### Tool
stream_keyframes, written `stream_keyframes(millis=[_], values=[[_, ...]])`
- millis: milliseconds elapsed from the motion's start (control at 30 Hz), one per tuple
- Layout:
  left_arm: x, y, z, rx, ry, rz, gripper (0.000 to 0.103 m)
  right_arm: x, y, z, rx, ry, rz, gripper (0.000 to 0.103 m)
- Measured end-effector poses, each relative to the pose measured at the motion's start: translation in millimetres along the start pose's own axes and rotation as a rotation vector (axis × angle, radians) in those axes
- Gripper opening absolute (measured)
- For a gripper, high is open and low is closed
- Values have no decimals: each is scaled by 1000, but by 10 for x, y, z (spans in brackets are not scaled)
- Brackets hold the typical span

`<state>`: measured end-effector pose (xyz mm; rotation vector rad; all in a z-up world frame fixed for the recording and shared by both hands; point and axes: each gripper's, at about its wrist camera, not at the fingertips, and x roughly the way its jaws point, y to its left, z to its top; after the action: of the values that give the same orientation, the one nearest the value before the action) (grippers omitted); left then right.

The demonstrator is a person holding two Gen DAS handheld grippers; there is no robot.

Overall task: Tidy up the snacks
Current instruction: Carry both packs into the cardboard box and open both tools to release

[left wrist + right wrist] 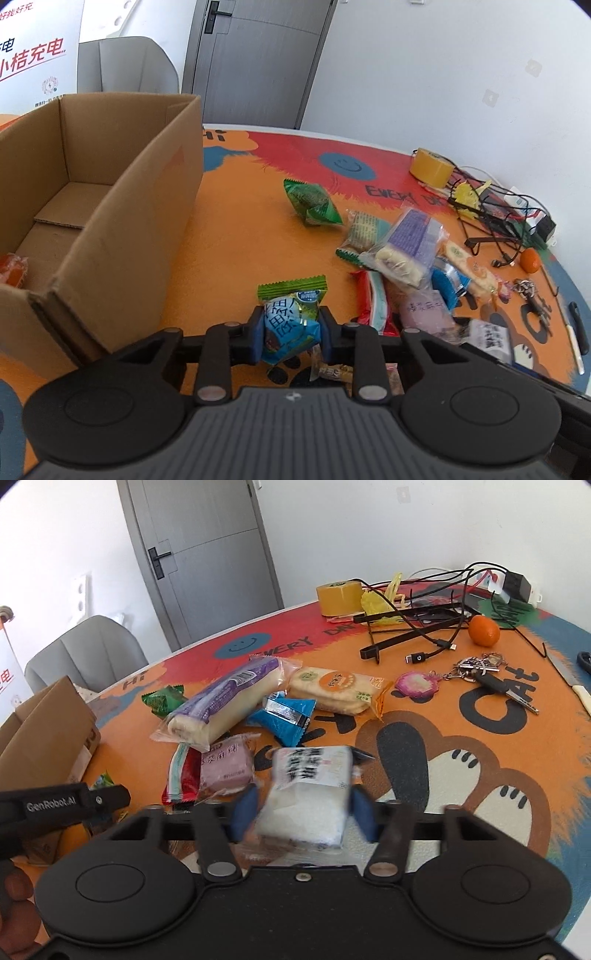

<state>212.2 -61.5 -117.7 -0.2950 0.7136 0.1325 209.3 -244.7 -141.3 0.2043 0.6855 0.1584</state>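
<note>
My left gripper (291,330) is squeezing a blue and green snack packet (290,325) between its two blue pads. The packet sticks up past my fingertips, lifted off the table mat (236,236). The cardboard box (110,206) stands just to the left of this gripper, open on top. One orange snack (13,271) lies inside it, near the front corner.

Ahead of my left gripper sits a green triangle packet (312,201) by itself. To the right of it lies the snack pile.

My right gripper (303,812) has a white snack pack (308,794) with black writing between its blue pads. The picture is blurry there, so I cannot tell if the pads are pressing on it or just next to it.

Ahead of my right gripper and a bit left lie a pink cake pack (225,771) and a red packet (181,775), touching each other. Farther ahead are a long purple roll (225,705), a blue packet (286,716) and a cracker pack (336,690). Far ahead to the right sit a yellow tape roll (338,598), a tangerine (484,629) and some keys (487,674).
</note>
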Motion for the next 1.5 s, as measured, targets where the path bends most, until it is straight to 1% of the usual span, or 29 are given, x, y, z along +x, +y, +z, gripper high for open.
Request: stream_keyframes(millis=[100,400,500,567,800,1167,1367,1500], values=[[-94,6,19,-2,-15,-17,28,-52,-60,27,40,8,32,48],[-409,37,51,-11,-68,-54,28,-317,-11,73,60,-53,63,48],[-545,64,71,-10,-98,-58,28,-403,48,93,59,-71,73,47],[-643,92,82,-5,-121,-57,28,-464,108,109,53,-84,82,47],[-914,240,119,-25,-164,-61,28,-661,360,147,15,-131,122,47],[-1261,472,171,-53,-228,-49,28,-840,661,179,-10,-154,168,47],[-1401,577,217,-62,-258,-43,28,-906,814,214,-26,-171,190,47],[-1456,660,238,-70,-269,-32,28,-905,925,225,-38,-167,212,47]])
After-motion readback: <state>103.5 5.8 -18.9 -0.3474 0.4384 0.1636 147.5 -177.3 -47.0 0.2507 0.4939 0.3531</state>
